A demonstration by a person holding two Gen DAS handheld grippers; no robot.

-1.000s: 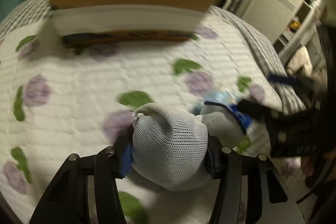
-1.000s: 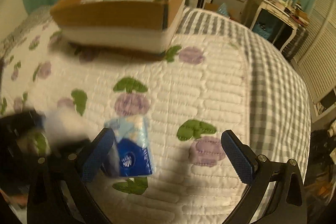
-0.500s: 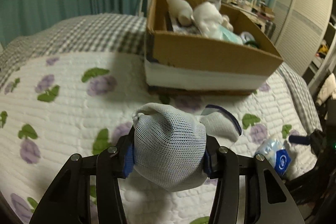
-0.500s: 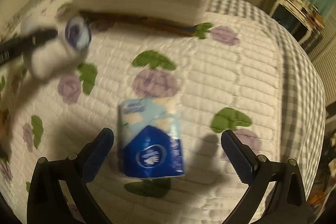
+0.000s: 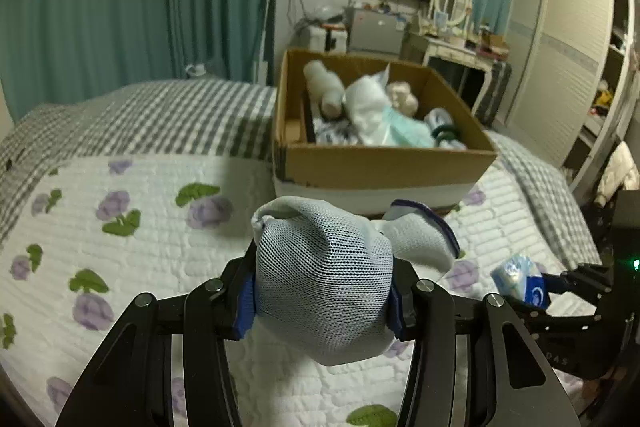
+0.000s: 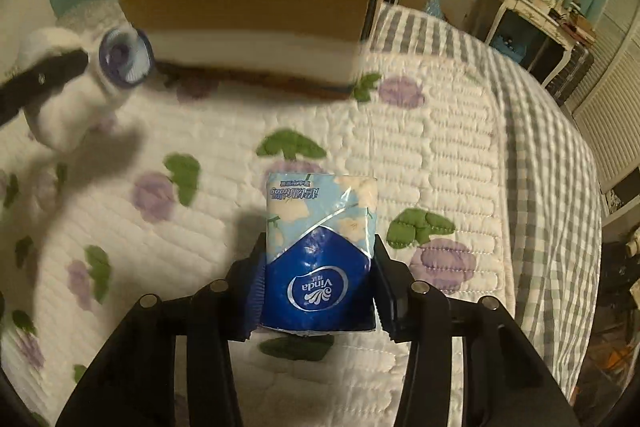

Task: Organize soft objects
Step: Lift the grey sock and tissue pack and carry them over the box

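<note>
The bed (image 5: 168, 227) fills most of the room from where I stand, its white quilt printed with purple flowers and green leaves, a grey checked blanket past it. On the far part of the quilt sits the open cardboard box (image 5: 380, 163), already holding several pale soft things, among them a white bundle and something mint green.

Nearer, the left gripper (image 5: 322, 301) hangs above the quilt with its jaws pressed into both sides of a rolled white mesh sock (image 5: 324, 287), whose navy-edged cuff pokes out towards the box. The right gripper (image 6: 318, 291) is lower and closer to the quilt, jaws closed in on a small blue tissue pack (image 6: 320, 251) branded Vinda, squeezing its lower half.

Both loads look bound for the box, I'd say. To do it well, each hand should carry its item up over the near cardboard wall, not into it, and let go only once the item is above a free patch inside. The sock is squashy and may cling to the pads, so open wide. The two arms sit close; going one after the other avoids a knock
</note>
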